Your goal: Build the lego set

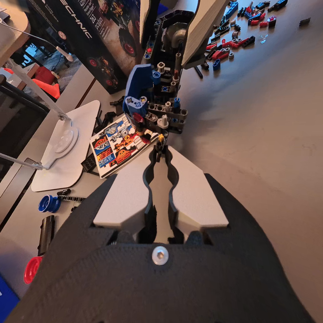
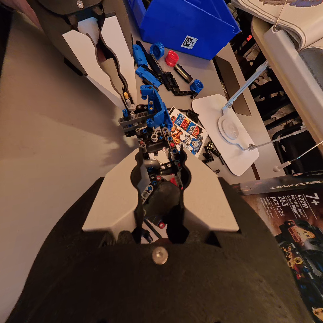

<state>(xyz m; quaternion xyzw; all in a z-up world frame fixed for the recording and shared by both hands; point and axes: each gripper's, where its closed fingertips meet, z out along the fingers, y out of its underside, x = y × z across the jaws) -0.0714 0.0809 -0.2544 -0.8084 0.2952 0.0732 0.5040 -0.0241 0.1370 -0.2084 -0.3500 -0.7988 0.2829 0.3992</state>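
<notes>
Left wrist view: the left gripper (image 1: 160,150) is nearly closed, pinching a small yellow-tipped pin (image 1: 160,139) at the near end of the half-built chassis (image 1: 164,104), held above the table (image 1: 253,139); misalignment could bend or drop it. Right wrist view: the right gripper (image 2: 160,157) clamps the chassis's far end, and pushing force could twist it loose onto the sticker sheet (image 2: 188,132).

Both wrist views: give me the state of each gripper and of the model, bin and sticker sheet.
Left gripper: shut on a thin pin at the model's end.
Right gripper: shut on the model.
Model: part-built, held off the table.
Bin: contents hidden.
Sticker sheet: flat on table.

Blue bin (image 2: 183,22); red wheel hub (image 2: 171,58); multicoloured sticker sheet (image 1: 113,146).
</notes>
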